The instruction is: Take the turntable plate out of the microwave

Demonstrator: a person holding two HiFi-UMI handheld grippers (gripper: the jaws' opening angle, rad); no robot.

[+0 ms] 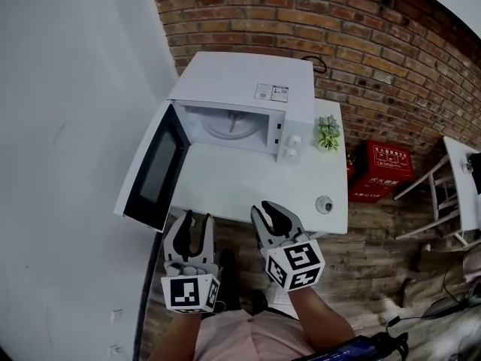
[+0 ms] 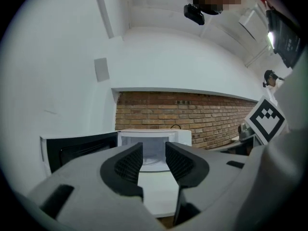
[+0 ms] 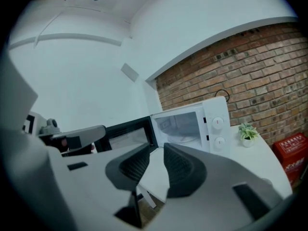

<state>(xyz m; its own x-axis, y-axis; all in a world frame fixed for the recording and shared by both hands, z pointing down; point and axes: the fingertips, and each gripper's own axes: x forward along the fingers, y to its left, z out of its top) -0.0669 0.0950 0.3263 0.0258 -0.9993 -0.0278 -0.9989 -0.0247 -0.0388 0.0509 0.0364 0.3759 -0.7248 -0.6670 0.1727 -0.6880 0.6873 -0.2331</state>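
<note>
We face the open microwave [image 1: 240, 89].
Left tongs [image 1: 198, 226] and right tongs [image 1: 268, 218] point forward side by side, narrowly parted, empty.

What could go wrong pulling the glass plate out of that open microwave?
The round clear glass turntable plate lies flat inside the white microwave. Its smooth rim could slip from the jaws.
The left gripper might clip the open dark-windowed door, which juts out on its side.

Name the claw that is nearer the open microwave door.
The left claw, beside the outer corner of the door; the right claw is further right, by the table.
</note>
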